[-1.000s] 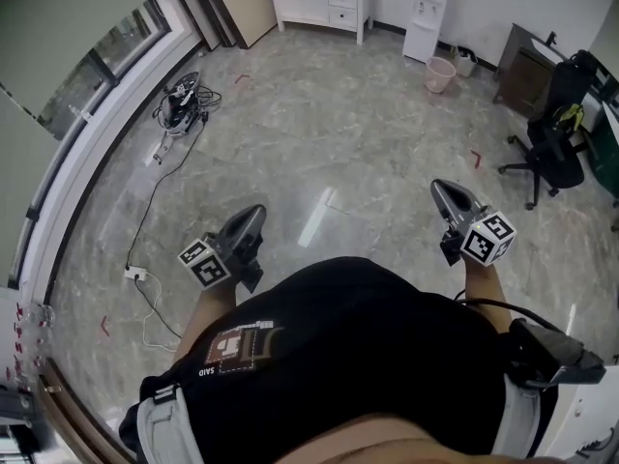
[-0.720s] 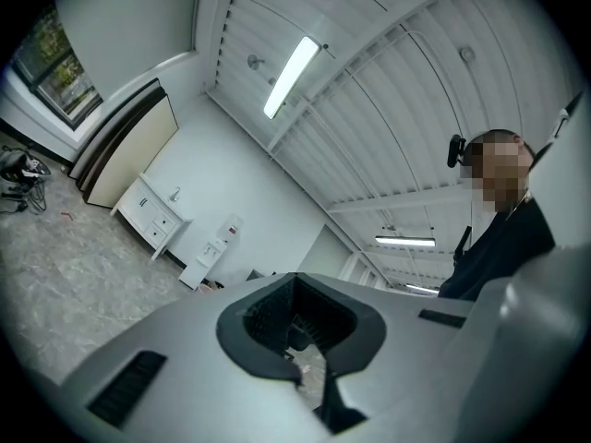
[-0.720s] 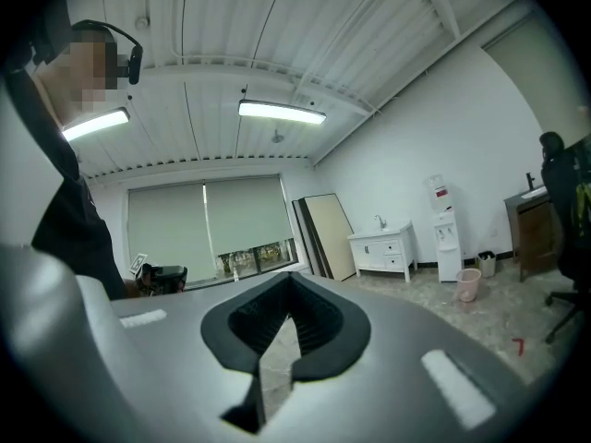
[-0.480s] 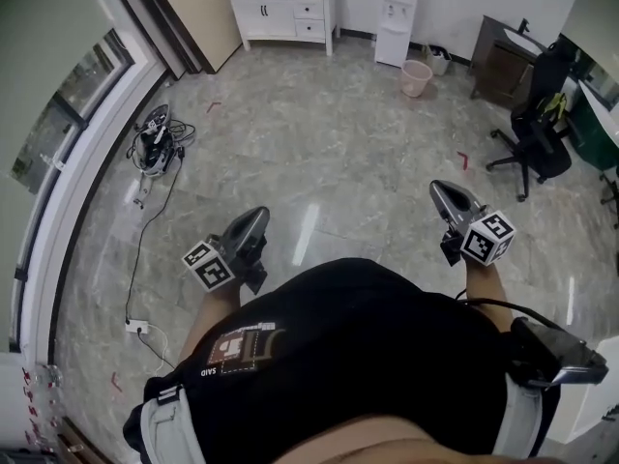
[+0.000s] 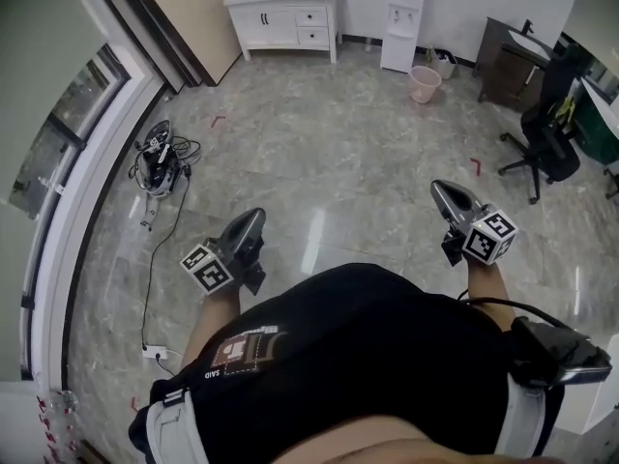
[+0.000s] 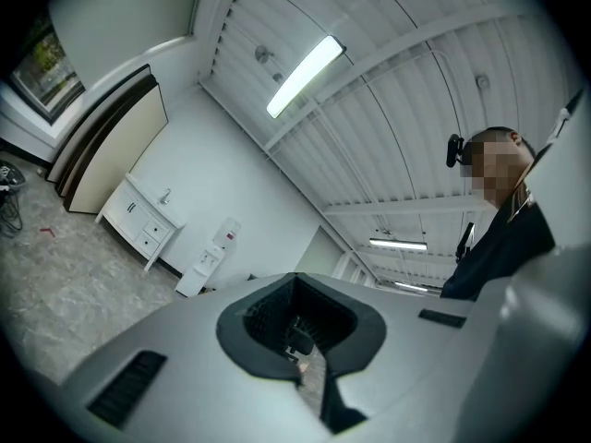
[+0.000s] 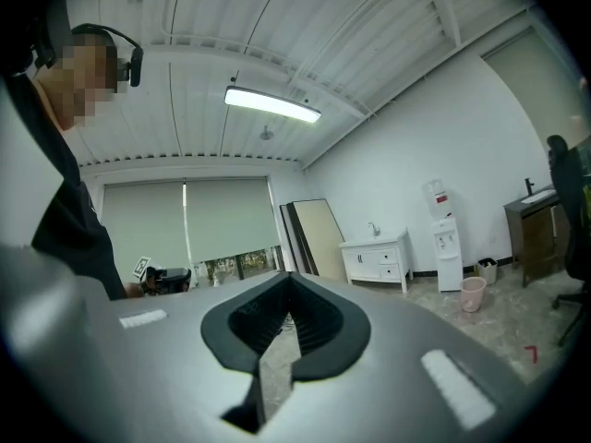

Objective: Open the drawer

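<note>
Across the second the whole room slid down and to the left in the head view: the white cabinet [image 5: 286,13] sat further left along the far wall than before, and the tangle of cables [image 5: 158,160] on the marble floor [image 5: 338,153] had drifted lower along the left side, while both grippers kept the same places in front of the person's black shirt [image 5: 358,356]. The left gripper [image 5: 255,214] was held out level over bare floor, its jaws closed together with nothing between them, as the left gripper view showed. The right gripper [image 5: 442,189] was held out likewise, its jaws also meeting at the tips and empty. Each carried its marker cube at the rear, just ahead of the person's wrists. The drawers [image 5: 311,25] lay in the cabinet's right half, both closed, with the two doors to their left; the cabinet stood against the far wall, well apart from either gripper. A water dispenser [image 5: 400,29] stood just to the cabinet's right, a pink bin [image 5: 424,83] near that, then a dark desk [image 5: 508,61] and a black office chair [image 5: 546,133]. A tan board [image 5: 184,17] leaned on the wall left of the cabinet.
</note>
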